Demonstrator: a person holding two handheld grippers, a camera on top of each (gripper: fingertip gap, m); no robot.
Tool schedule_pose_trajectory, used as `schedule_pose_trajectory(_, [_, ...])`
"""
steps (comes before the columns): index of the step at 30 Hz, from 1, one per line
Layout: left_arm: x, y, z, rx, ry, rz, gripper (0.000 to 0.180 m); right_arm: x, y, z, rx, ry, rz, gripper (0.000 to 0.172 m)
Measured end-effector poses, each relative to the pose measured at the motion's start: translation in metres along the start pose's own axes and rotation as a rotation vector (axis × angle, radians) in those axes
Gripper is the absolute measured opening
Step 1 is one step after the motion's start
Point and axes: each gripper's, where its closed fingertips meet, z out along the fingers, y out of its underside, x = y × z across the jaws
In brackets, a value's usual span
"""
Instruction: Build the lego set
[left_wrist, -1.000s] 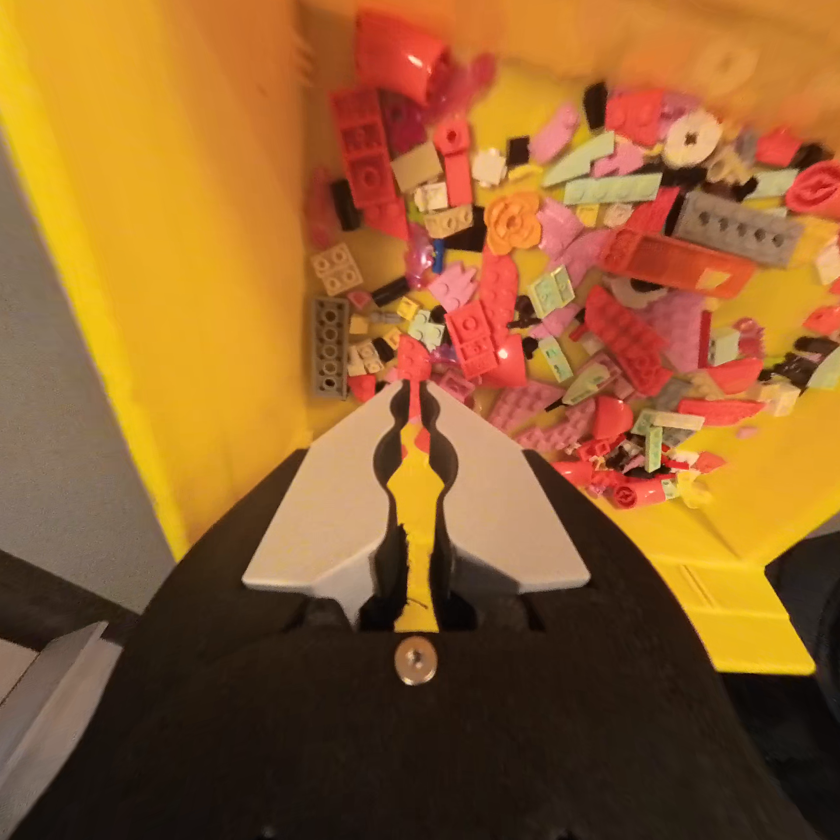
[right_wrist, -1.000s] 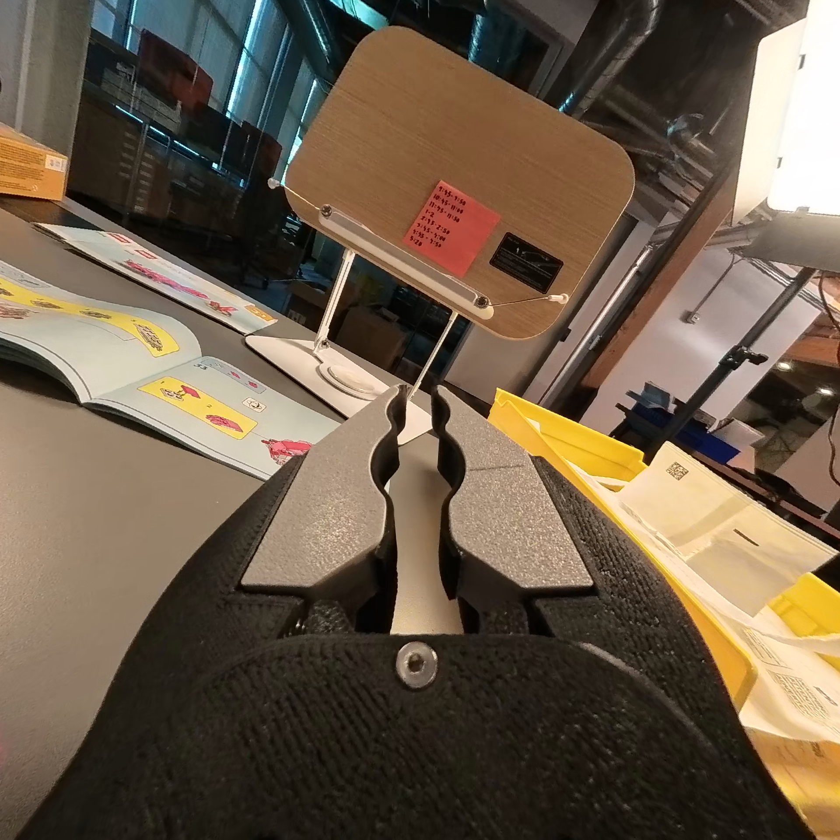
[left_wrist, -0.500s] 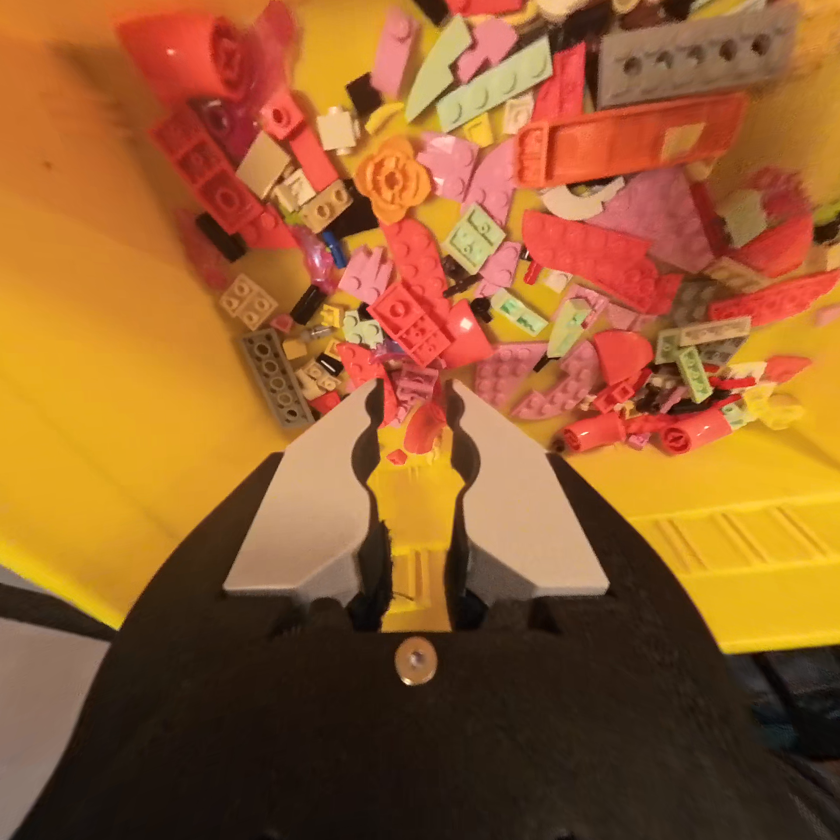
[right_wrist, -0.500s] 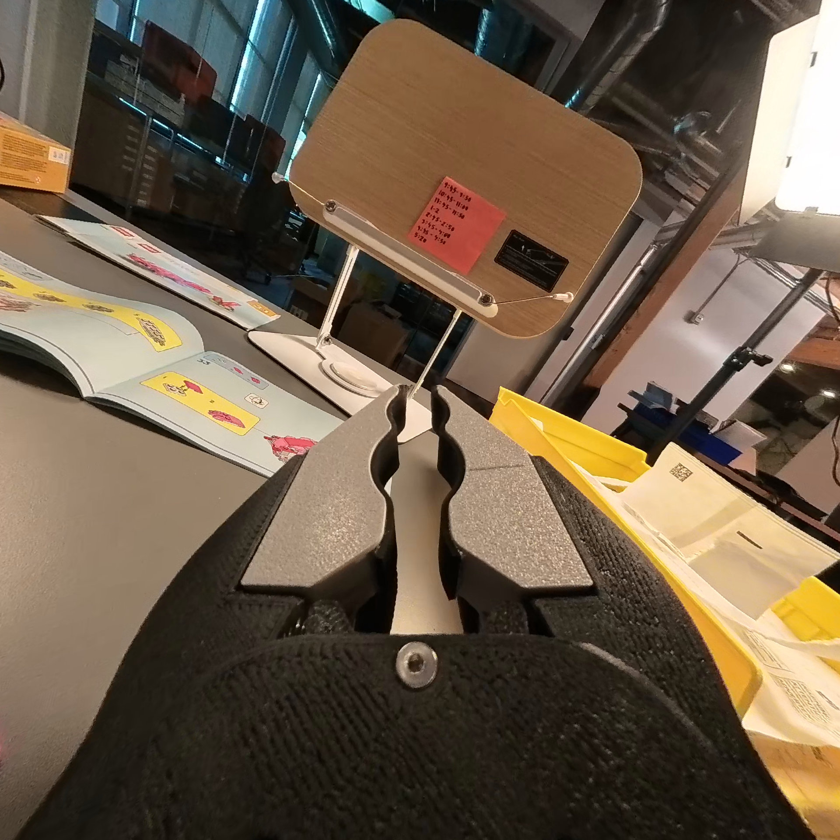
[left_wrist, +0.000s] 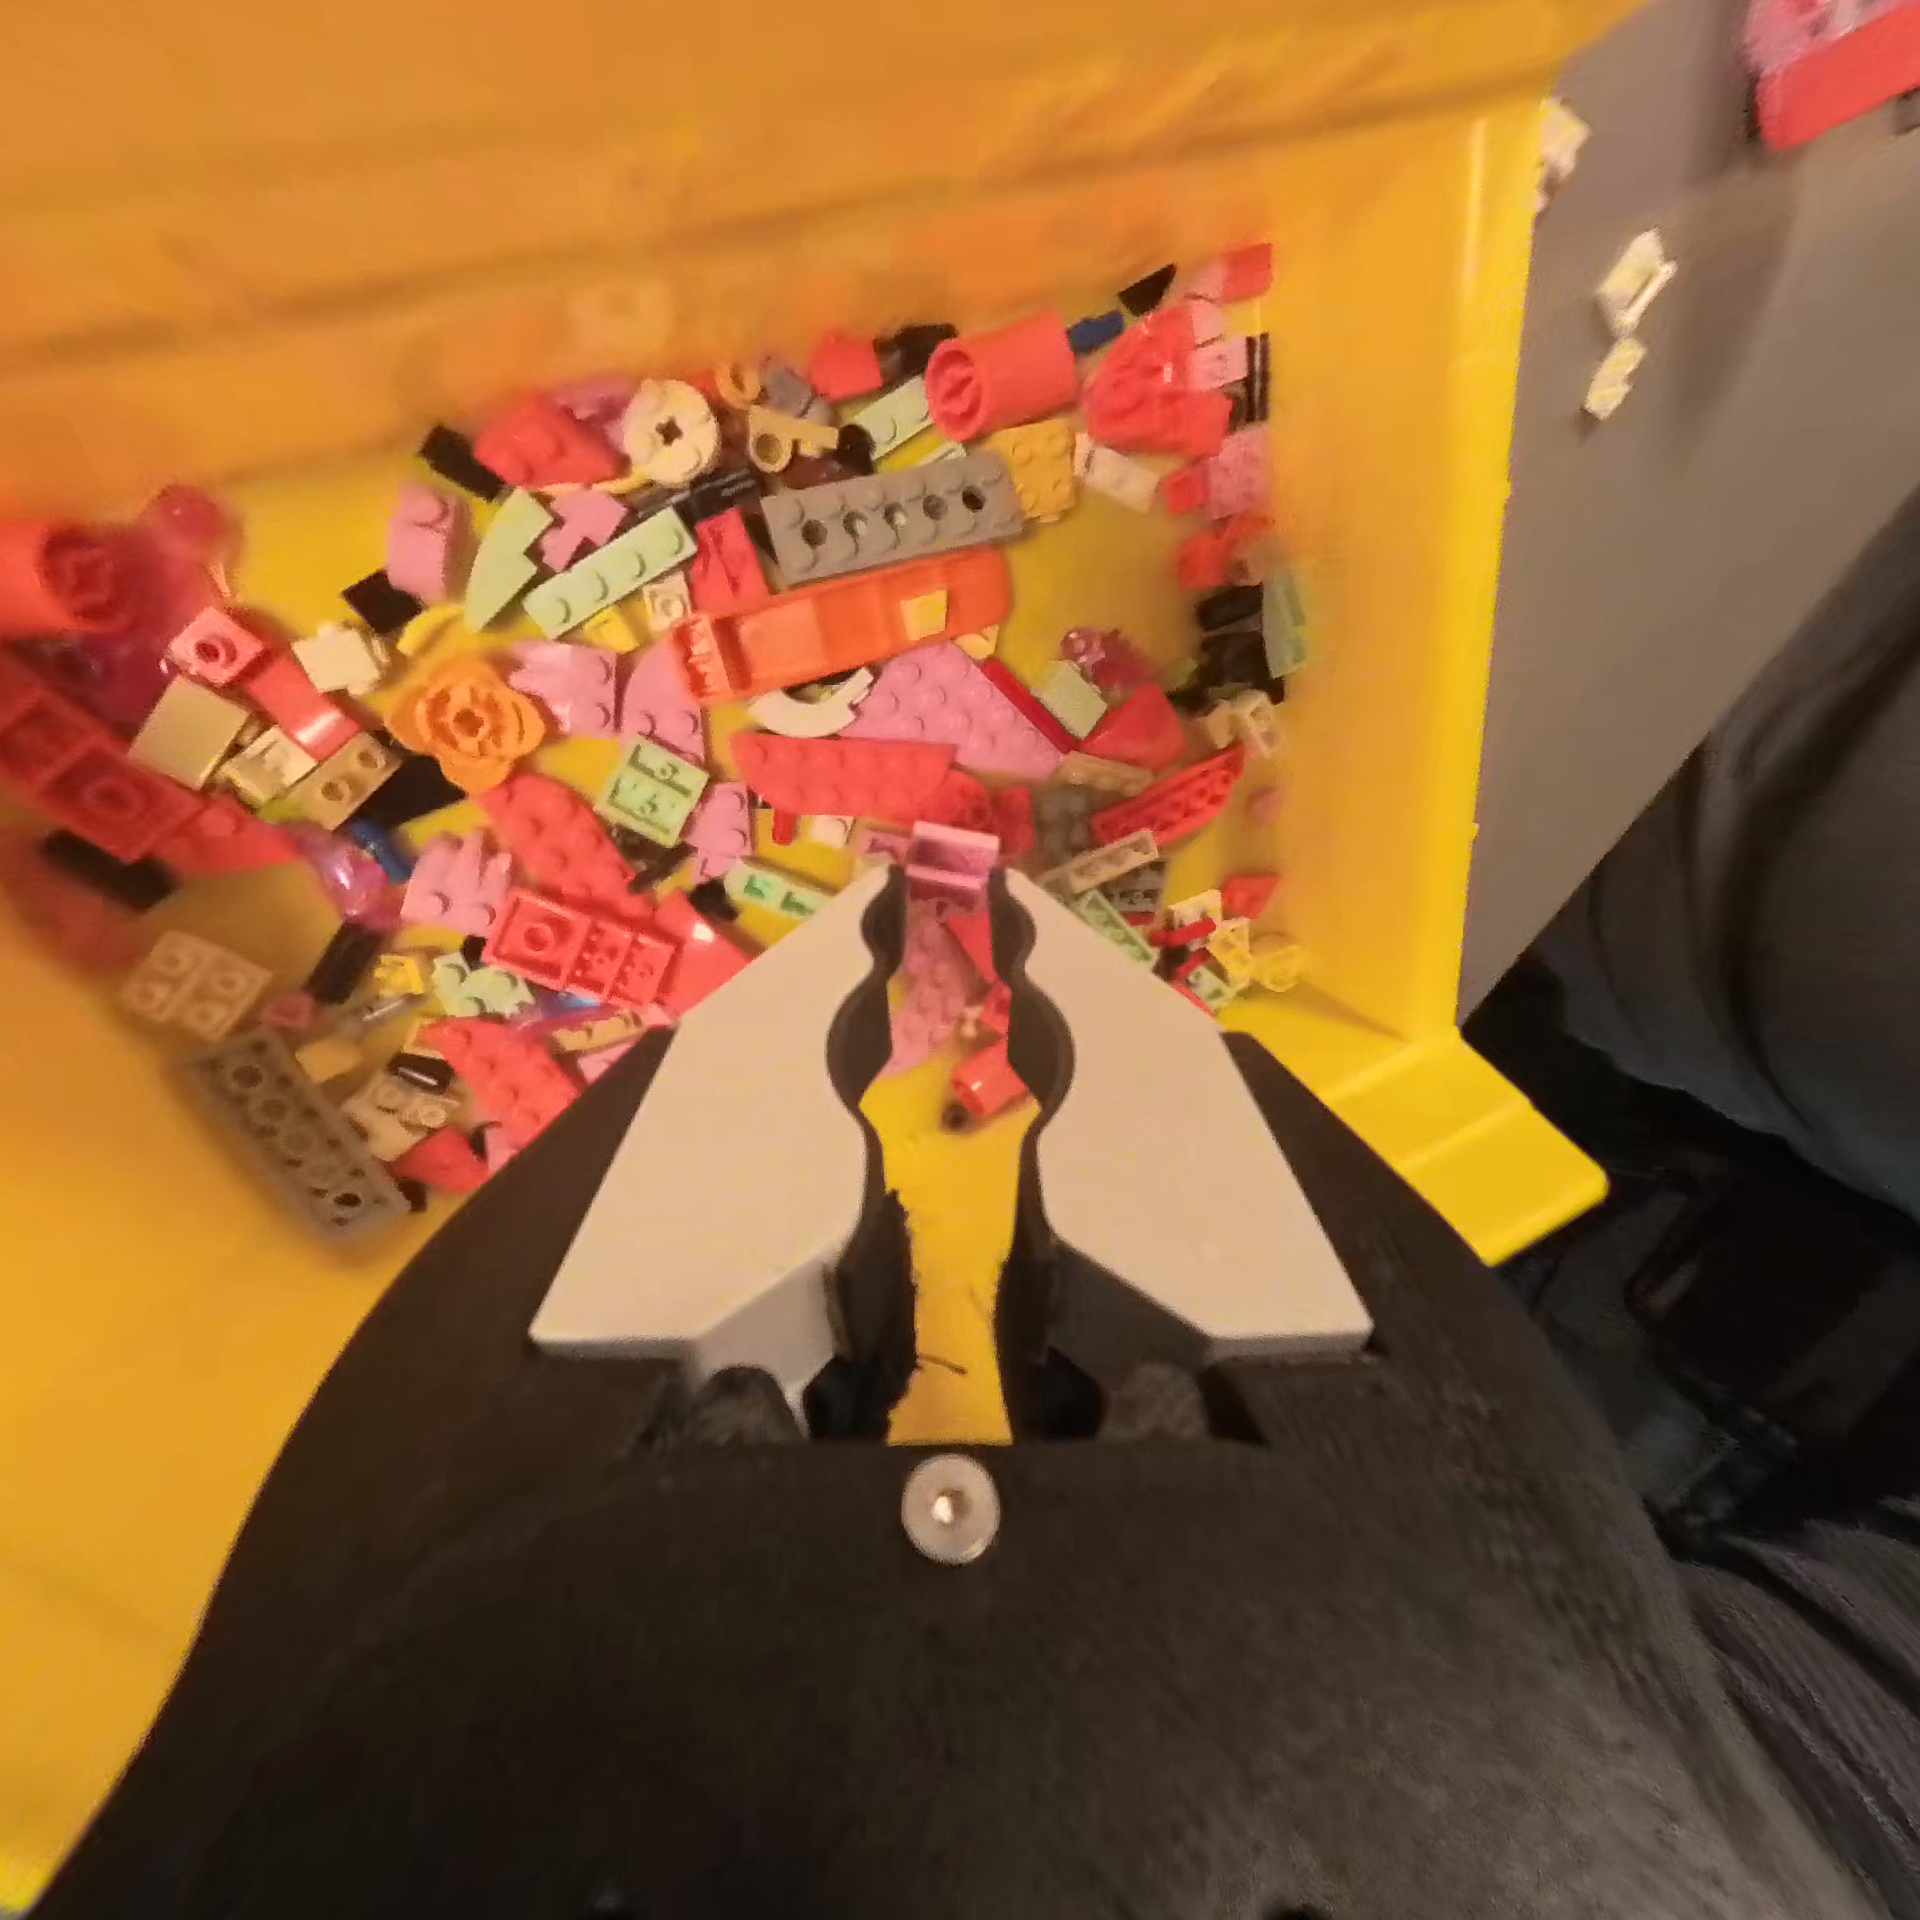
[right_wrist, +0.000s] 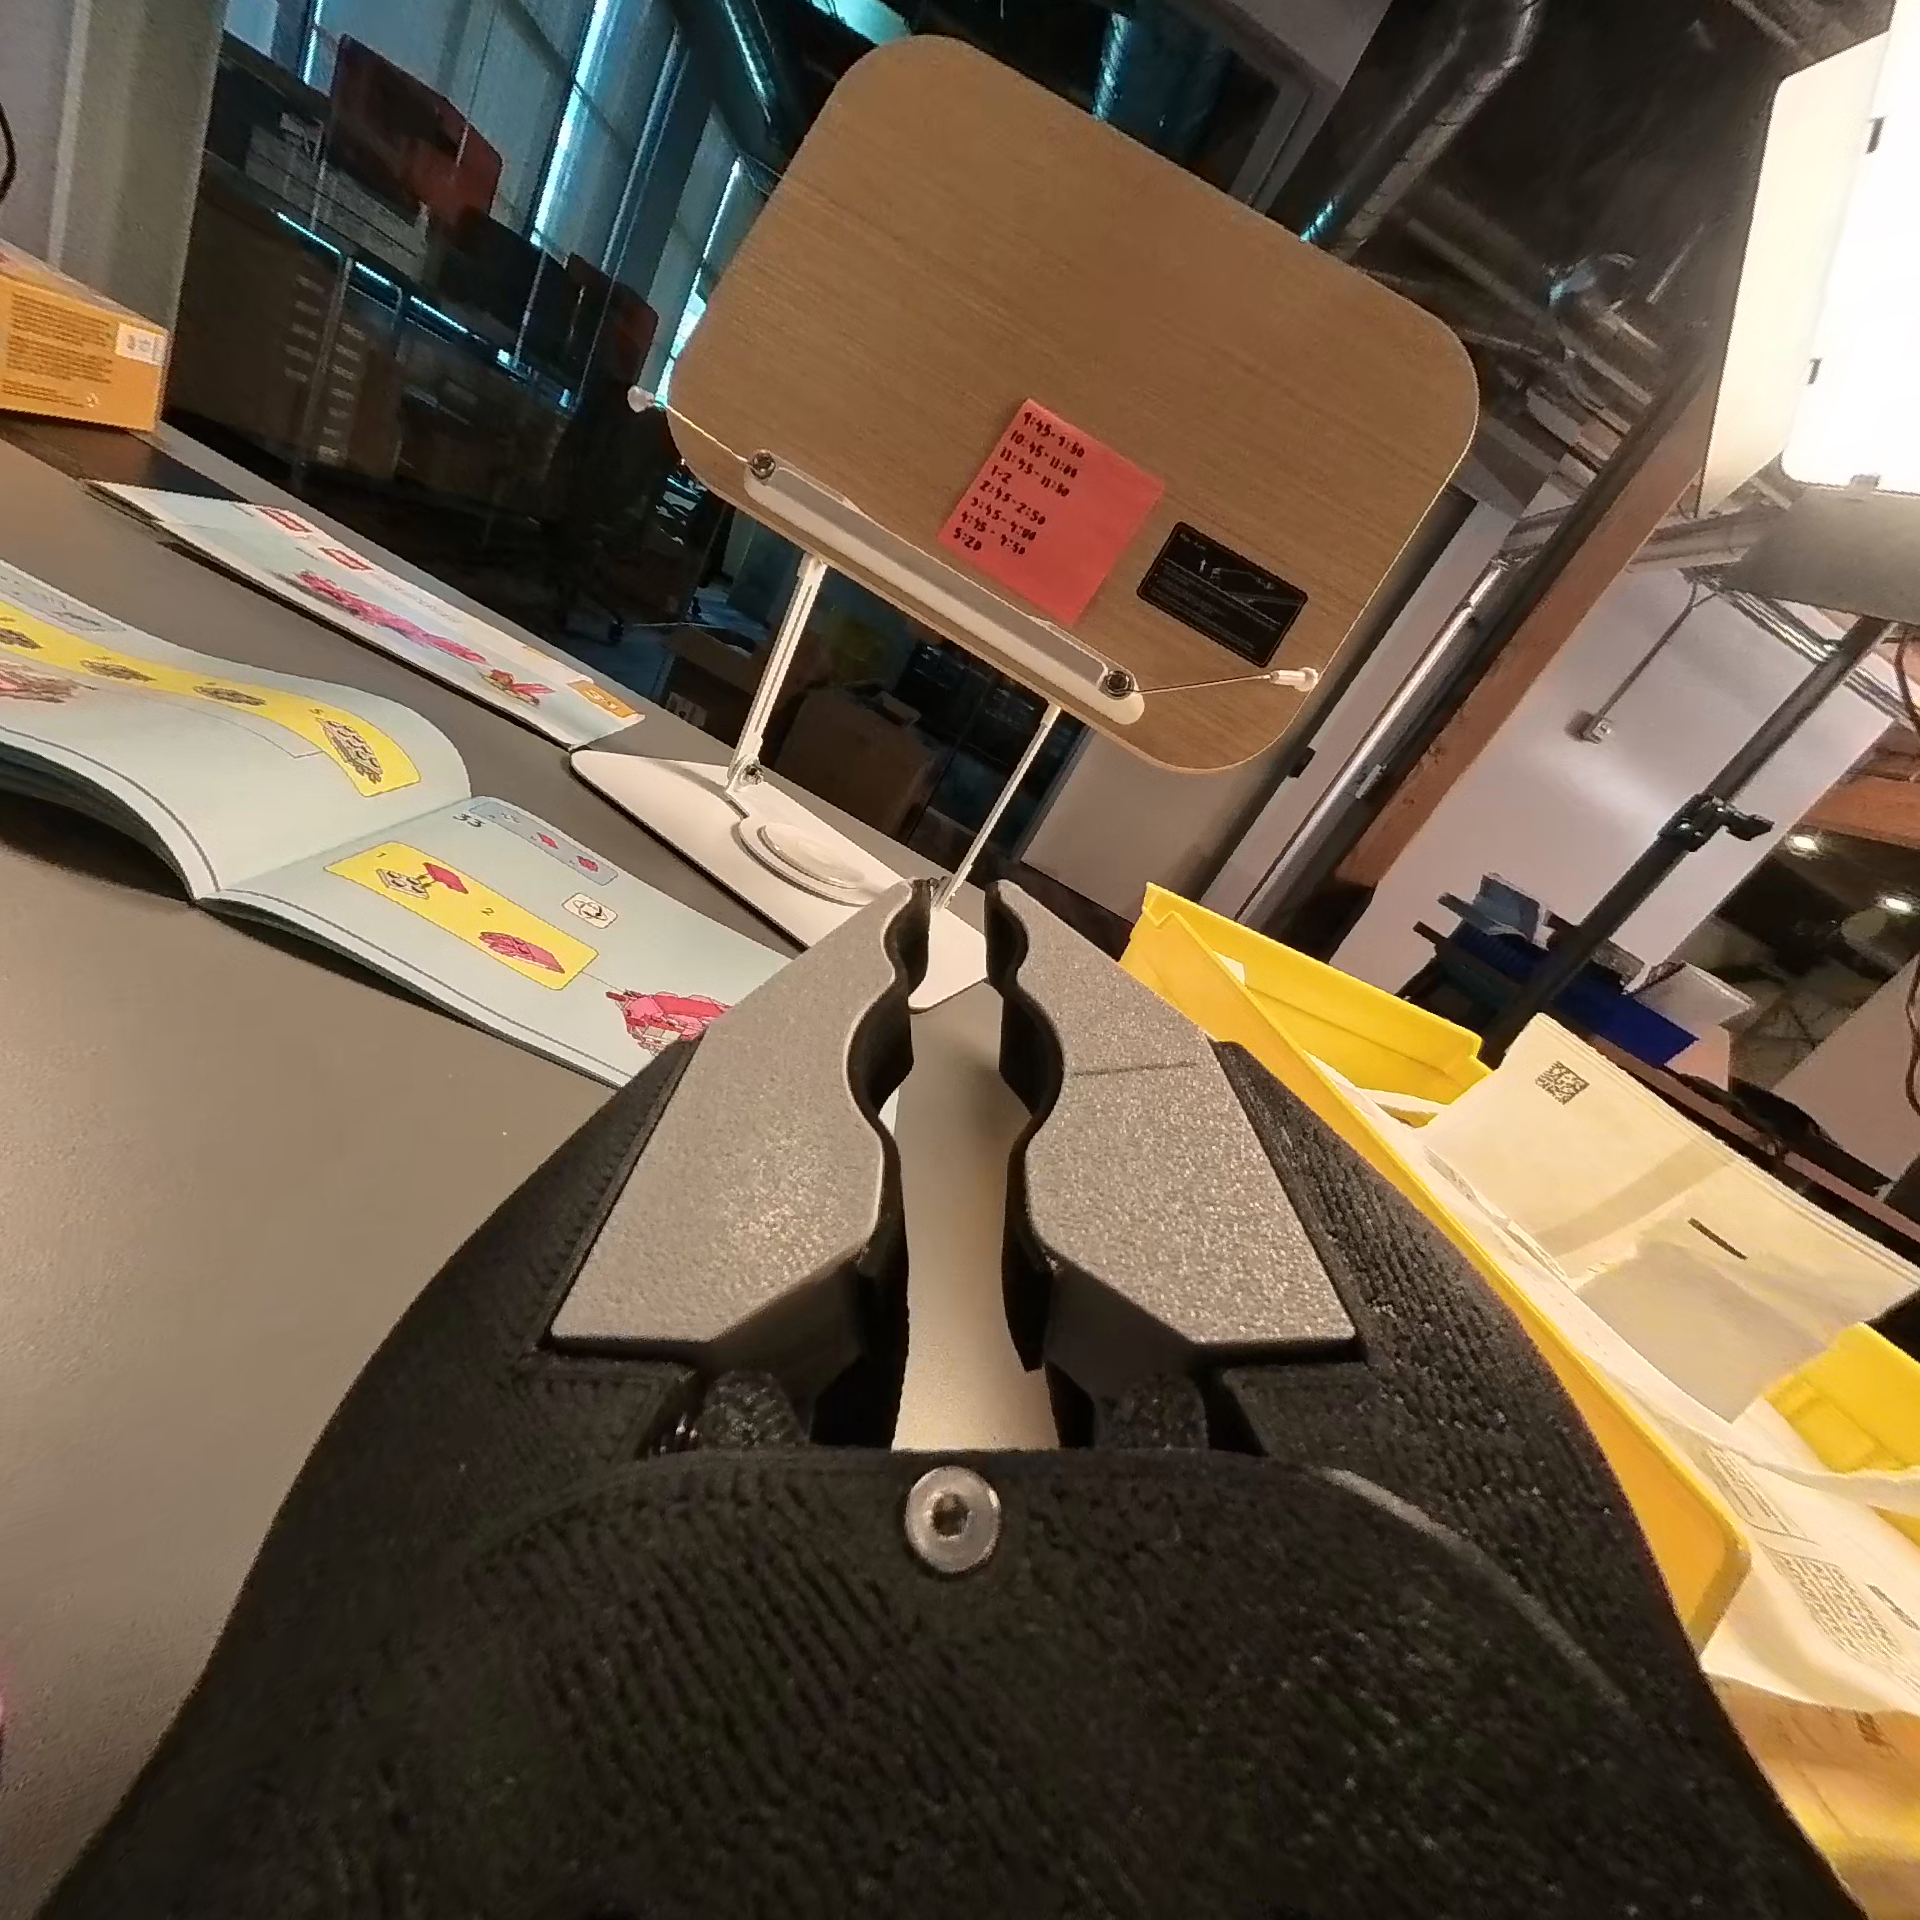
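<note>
In the left wrist view my left gripper hangs over a yellow bin that holds a heap of loose toy bricks, mostly red, pink, mint and grey. Its two light grey fingertips are closed on a small pink brick, which stands up between the pads just above the heap. In the right wrist view my right gripper hovers low over a dark table. Its dark grey fingers stand a narrow gap apart with nothing between them.
A wooden book stand on a white base stands right ahead of the right gripper. An open instruction booklet lies to its left. Yellow bins with paper bags stand to the right. An orange box is far left. About 50 cm separates my left fingertips from my right.
My left gripper opened, dipped into the brick heap, closed on the small pink brick and swung right across the bin. The right gripper has barely moved.
</note>
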Motion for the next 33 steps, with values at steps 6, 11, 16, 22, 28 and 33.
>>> schedule_pose_trajectory(6, [-0.026, -0.011, -0.006, -0.01, -0.217, 0.035, 0.045, -0.001, 0.001, 0.0, -0.005, -0.004, -0.003, 0.008])
schedule_pose_trajectory(11, [-0.066, 0.022, -0.018, -0.122, -0.353, -0.267, 0.04, -0.002, 0.001, 0.001, -0.006, -0.009, -0.005, 0.008])
schedule_pose_trajectory(16, [-0.065, 0.067, -0.008, -0.265, -0.279, -0.516, 0.053, -0.002, 0.001, 0.001, -0.004, -0.01, -0.004, 0.008])
schedule_pose_trajectory(22, [-0.022, 0.041, 0.005, -0.092, 0.081, -0.466, 0.036, -0.003, 0.001, 0.001, -0.004, -0.014, -0.006, 0.008])
schedule_pose_trajectory(28, [-0.084, 0.018, -0.027, 0.1, -0.254, -0.437, 0.033, -0.006, 0.0, 0.001, -0.002, -0.028, -0.009, 0.008])
schedule_pose_trajectory(33, [-0.095, 0.034, -0.019, -0.027, -0.302, -0.451, 0.033, -0.007, 0.001, 0.002, -0.008, -0.029, -0.015, 0.009])
